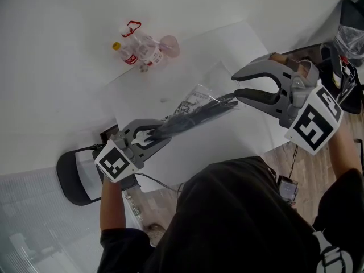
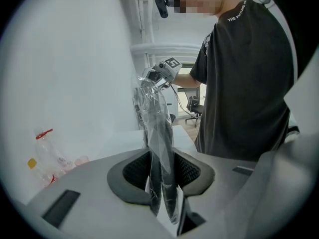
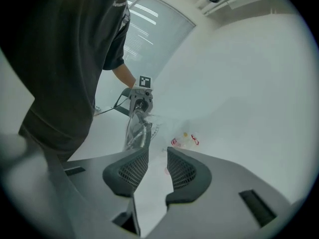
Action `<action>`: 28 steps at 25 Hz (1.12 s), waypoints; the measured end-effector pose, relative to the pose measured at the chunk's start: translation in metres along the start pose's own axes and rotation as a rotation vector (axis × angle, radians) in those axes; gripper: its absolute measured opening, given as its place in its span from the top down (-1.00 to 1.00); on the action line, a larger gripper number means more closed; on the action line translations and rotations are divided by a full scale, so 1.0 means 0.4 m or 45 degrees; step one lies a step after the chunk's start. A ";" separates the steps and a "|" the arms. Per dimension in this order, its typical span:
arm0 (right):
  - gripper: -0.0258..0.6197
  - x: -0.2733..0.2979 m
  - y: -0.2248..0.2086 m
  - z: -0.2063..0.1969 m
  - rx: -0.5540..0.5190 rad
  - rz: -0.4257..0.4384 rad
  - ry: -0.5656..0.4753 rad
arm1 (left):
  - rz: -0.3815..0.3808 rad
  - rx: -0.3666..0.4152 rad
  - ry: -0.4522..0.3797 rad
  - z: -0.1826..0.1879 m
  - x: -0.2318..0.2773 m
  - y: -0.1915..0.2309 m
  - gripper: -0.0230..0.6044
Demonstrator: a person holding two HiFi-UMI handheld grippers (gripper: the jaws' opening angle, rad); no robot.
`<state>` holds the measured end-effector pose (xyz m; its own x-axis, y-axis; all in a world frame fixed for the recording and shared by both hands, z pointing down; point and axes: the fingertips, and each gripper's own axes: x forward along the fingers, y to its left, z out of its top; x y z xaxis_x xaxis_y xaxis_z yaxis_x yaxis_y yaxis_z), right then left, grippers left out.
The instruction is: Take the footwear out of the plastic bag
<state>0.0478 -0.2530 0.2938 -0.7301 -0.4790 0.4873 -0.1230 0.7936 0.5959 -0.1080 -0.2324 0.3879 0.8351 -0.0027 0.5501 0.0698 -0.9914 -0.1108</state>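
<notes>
A clear plastic bag [image 1: 196, 114] with dark footwear inside hangs stretched above the white table [image 1: 239, 141]. My left gripper [image 1: 152, 134] is shut on the bag's near end; in the left gripper view the bag [image 2: 158, 128] is pinched between the pads of the left gripper [image 2: 162, 171]. At the bag's far end, my right gripper [image 1: 235, 85] stands open, the bag's tip just beside its lower finger. In the right gripper view the right gripper [image 3: 157, 166] has nothing between its pads, and the bag [image 3: 137, 131] lies just beyond its left finger.
A bundle of plastic bottles [image 1: 142, 50] lies at the table's far side, also seen in the left gripper view [image 2: 47, 158]. An office chair [image 1: 74, 175] stands at the left. A phone [image 1: 287, 189] and cables are at the right, by the table's edge.
</notes>
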 end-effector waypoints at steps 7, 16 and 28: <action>0.53 0.005 0.068 0.013 -0.055 0.105 0.011 | 0.054 0.034 0.046 -0.012 -0.002 0.007 0.53; 0.47 0.017 0.081 0.000 0.132 0.234 -0.022 | 0.051 0.092 0.025 0.004 -0.004 0.003 0.53; 0.41 0.075 0.132 0.014 0.120 0.357 -0.015 | 0.084 0.195 0.035 0.031 0.008 0.003 0.54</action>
<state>0.0157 -0.2237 0.3363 -0.7523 -0.2319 0.6167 0.0236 0.9259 0.3770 -0.0984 -0.2320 0.3794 0.8254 -0.0730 0.5597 0.0994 -0.9573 -0.2715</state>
